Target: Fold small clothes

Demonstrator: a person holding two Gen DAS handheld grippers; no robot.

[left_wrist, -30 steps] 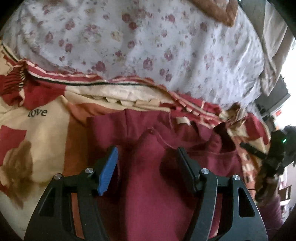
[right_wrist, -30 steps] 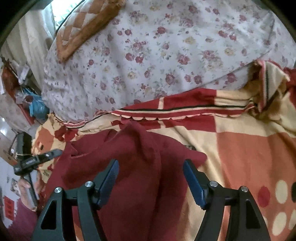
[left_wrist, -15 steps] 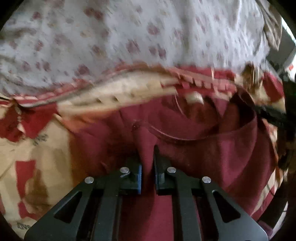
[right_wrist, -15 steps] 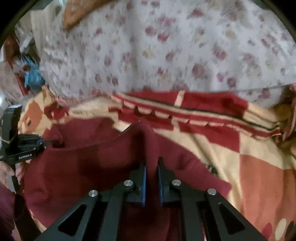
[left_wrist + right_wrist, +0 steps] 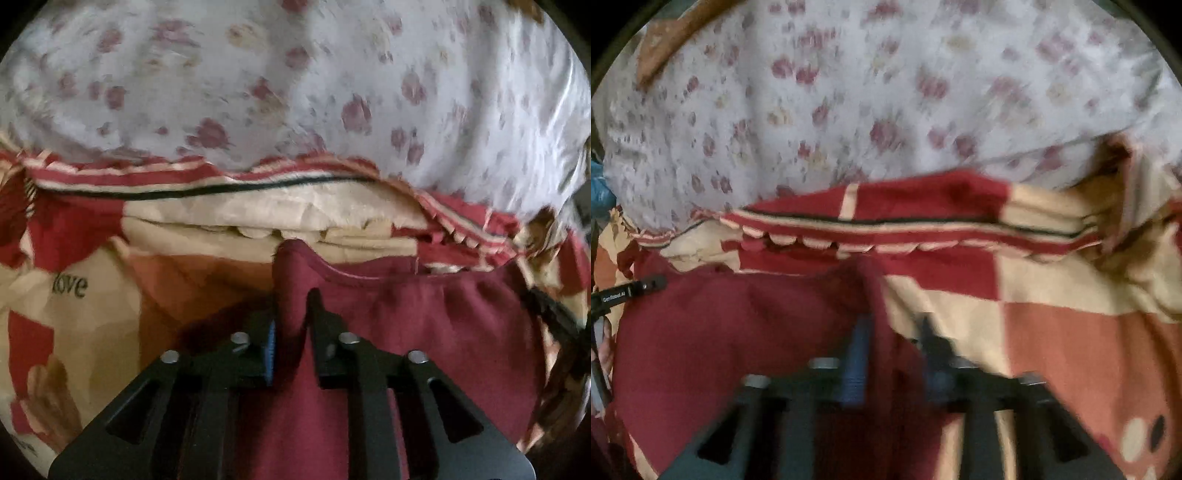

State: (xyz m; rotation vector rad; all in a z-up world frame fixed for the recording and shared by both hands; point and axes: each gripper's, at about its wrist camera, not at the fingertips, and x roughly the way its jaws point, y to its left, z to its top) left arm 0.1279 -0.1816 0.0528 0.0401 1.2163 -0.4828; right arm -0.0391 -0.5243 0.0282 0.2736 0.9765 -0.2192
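Your left gripper (image 5: 291,314) is pinching a fold of the maroon garment (image 5: 406,332) near its neckline, which is lying on the patterned blanket (image 5: 92,314) just below the floral sheet (image 5: 295,92). Your right gripper (image 5: 890,343) is blurred; it is straddling the garment's other edge, jaws slightly parted, grip unclear.

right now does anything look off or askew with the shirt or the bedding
Nothing looks damaged or spilled. The maroon shirt is bunched where the left gripper and right gripper pinch it, as expected mid-fold. The patterned blanket beneath is rumpled along its edge by the floral quilt.
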